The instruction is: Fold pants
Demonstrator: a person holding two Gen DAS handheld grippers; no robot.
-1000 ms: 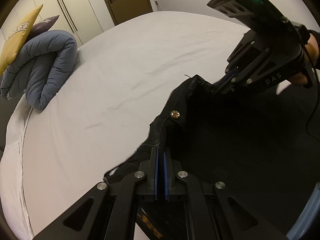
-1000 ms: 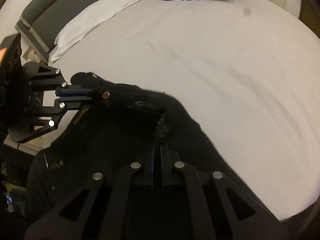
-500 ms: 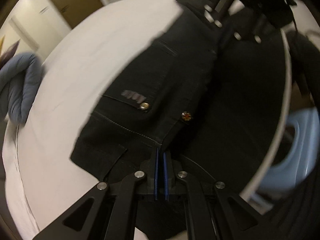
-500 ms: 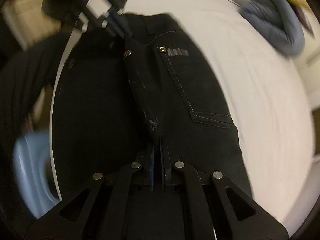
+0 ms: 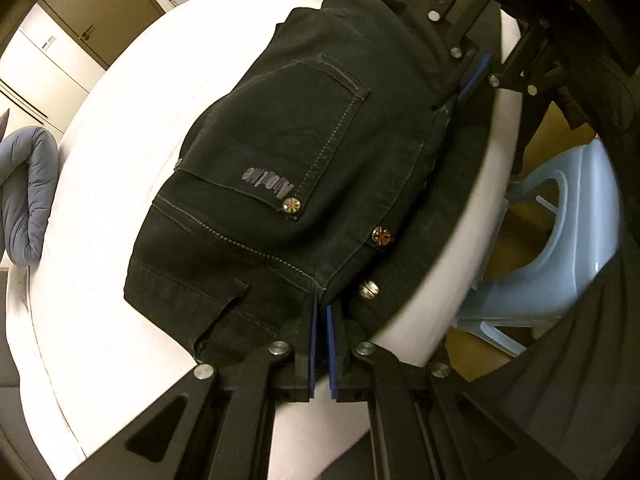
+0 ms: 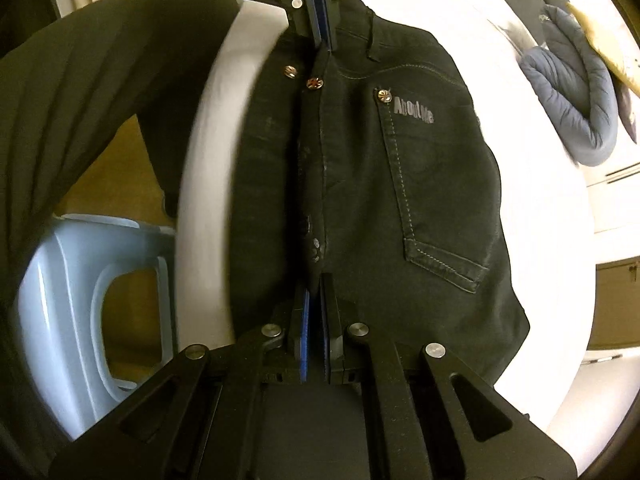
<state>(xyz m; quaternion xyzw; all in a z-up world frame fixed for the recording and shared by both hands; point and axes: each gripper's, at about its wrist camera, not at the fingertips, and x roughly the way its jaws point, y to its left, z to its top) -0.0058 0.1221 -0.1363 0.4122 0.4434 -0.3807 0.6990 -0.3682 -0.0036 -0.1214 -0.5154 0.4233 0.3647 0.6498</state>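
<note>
Black jeans [image 5: 304, 168] lie folded lengthwise on the white bed [image 5: 120, 160], back pocket with grey lettering facing up. My left gripper [image 5: 321, 308] is shut on the waistband corner near the metal buttons. My right gripper [image 6: 316, 292] is shut on the folded edge farther down the pants [image 6: 400, 184]. Each gripper shows in the other's view: the right one [image 5: 472, 76] at top right, the left one [image 6: 320, 12] at top. The fabric is stretched between them along the bed's near edge.
A folded blue-grey duvet [image 5: 24, 196] lies at the far side of the bed, also in the right wrist view [image 6: 572, 96]. A light blue plastic stool [image 5: 560, 248] stands on the floor beside the bed edge. Wardrobe doors [image 5: 52, 48] are behind.
Both grippers swung the pants from a bunched heap into a flat lengthwise fold on the bed and pulled apart, stretching the edge taut. Both stayed shut on the fabric.
</note>
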